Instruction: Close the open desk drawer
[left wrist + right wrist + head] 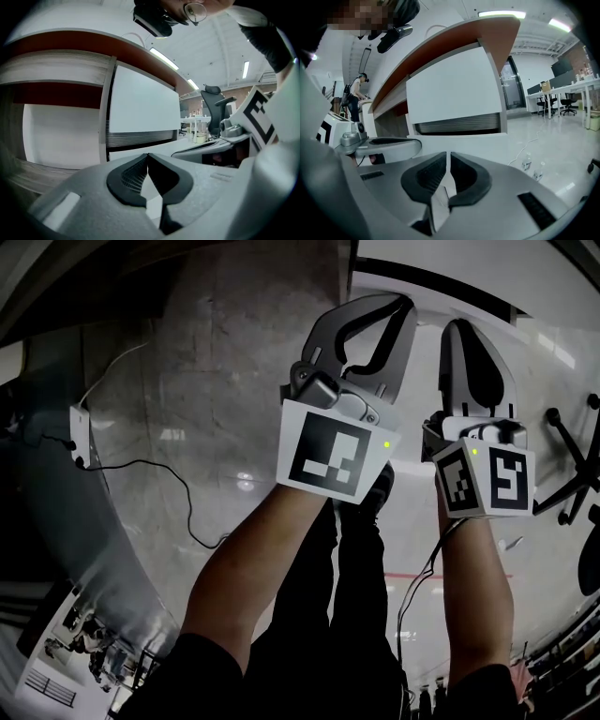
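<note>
The left gripper [148,158] had its dark ribbed jaws brought together at the tips, with nothing between them. The right gripper [448,159] was likewise closed and empty, only a hairline slit showing between its pads. The person held both side by side in front of the body, near each other but not touching, forearms stretched forward over a pale marble floor [216,381].

Both grippers pointed at the desk drawer [454,89]. Its plain white front panel faced them directly, sitting just below the red-brown edge of the desk top [440,44], with a dark slatted strip along the panel's lower edge. Neither gripper touched the drawer, and a clear gap lay between the jaw tips and the panel. How far the drawer stood out from the desk could not be judged from these angles.

A black cable [178,493] trailed across the floor to the left, and the star base of an office chair [577,465] showed at the right. Two plastic bottles [533,168] stood on the floor beyond the desk.
</note>
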